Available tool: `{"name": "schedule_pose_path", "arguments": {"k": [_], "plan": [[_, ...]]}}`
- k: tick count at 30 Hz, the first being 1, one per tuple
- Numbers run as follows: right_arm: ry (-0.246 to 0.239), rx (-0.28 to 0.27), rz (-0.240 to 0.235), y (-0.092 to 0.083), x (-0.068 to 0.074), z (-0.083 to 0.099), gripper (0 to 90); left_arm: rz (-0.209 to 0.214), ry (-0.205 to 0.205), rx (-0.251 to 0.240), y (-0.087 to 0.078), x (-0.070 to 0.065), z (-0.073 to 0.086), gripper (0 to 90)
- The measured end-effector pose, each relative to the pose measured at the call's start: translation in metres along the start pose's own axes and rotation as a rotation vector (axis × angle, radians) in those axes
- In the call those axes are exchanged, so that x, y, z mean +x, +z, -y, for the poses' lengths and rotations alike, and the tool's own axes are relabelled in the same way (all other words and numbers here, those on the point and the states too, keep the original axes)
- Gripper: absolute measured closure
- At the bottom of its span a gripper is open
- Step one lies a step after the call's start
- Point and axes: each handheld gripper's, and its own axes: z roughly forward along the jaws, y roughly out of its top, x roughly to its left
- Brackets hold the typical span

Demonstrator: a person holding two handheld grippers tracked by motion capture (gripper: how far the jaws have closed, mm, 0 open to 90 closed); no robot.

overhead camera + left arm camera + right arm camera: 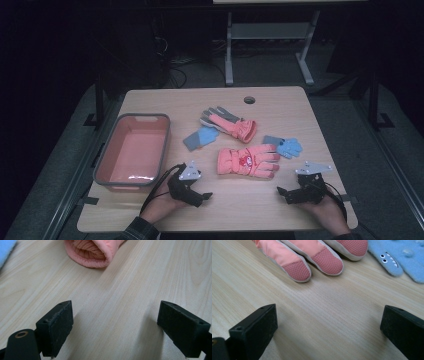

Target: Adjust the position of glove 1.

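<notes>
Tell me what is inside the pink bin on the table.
The pink bin looks empty: its bare pink floor shows from above, with a glare near the front wall. The strip just behind that near wall is hidden from the high view.

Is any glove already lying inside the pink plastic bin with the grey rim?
No, the pink plastic bin with the grey rim holds nothing in the high view, and the pink padded glove lies on the wooden table.

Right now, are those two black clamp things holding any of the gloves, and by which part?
No, nothing is held. The left tool and the right tool both stand open over bare table, just short of the pink glove.
</notes>
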Motion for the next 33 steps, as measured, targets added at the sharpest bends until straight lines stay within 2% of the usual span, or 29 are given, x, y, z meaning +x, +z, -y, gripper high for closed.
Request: {"name": "schedule_pose_path", "arguments": {"k": [7, 11, 13, 17, 18, 21, 22, 23, 26, 33], "plan": [[-0.005, 0.017, -0.004, -0.001, 0.000, -0.002, 2.4, 0.000, 0.002, 0.002, 0.000, 0.000, 0.000, 12.6], [0.017, 0.031, -0.011, -0.007, -0.006, -0.004, 14.9, -0.001, -0.003, -0.002, 0.000, 0.000, 0.000, 12.6], [0.056, 0.035, -0.006, -0.011, -0.012, -0.006, 20.4, -0.004, -0.003, -0.002, 0.000, 0.000, 0.000, 12.6], [0.060, 0.012, 0.018, -0.015, -0.019, -0.013, 26.6, -0.004, -0.009, -0.009, 0.000, -0.001, 0.000, 12.6], [0.074, -0.015, 0.023, -0.018, -0.026, -0.019, 35.1, -0.005, -0.007, -0.007, 0.000, -0.001, 0.000, 12.6], [0.084, -0.044, 0.026, -0.019, -0.032, -0.025, 41.5, -0.005, -0.009, -0.009, 0.000, -0.001, 0.000, 12.6], [0.092, -0.055, 0.036, -0.018, -0.038, -0.030, 47.5, -0.005, -0.008, -0.009, 0.000, -0.001, 0.000, 12.6], [0.092, -0.055, 0.036, -0.018, -0.038, -0.030, 47.5, -0.005, -0.008, -0.009, 0.000, -0.001, 0.000, 12.6], [0.086, -0.056, 0.044, -0.010, -0.050, -0.041, 54.0, -0.005, -0.003, -0.001, 0.000, 0.000, 0.000, 12.6], [0.079, -0.058, 0.065, 0.006, -0.062, -0.052, 60.6, -0.003, -0.002, -0.001, 0.000, 0.000, 0.000, 12.6]]}}
